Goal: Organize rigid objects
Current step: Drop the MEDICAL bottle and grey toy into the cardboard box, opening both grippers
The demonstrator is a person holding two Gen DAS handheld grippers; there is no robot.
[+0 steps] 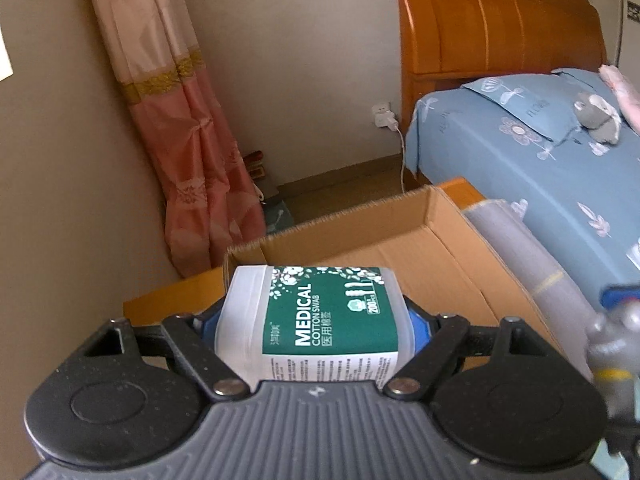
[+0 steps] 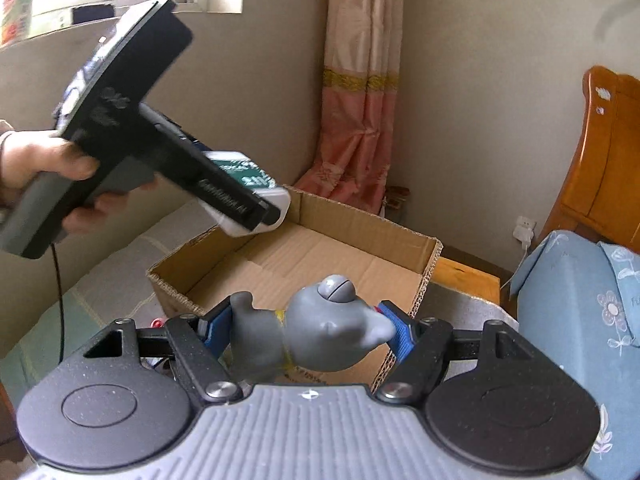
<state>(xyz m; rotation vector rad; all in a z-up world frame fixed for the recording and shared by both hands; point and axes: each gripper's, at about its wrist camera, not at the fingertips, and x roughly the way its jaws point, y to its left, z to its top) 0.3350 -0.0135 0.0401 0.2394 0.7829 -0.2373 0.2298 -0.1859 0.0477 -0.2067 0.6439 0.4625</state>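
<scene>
Left claw clamps swab tub; right claw clamps grey figurine; open carton beyond.

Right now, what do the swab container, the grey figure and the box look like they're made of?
Swab container: translucent plastic by its frosted walls, with a glossy printed label. Grey figure: probably moulded plastic or rubber, smooth matte. Box: corrugated cardboard, fluting visible along its cut rim.

2 wrist views, shared cardboard box
</scene>
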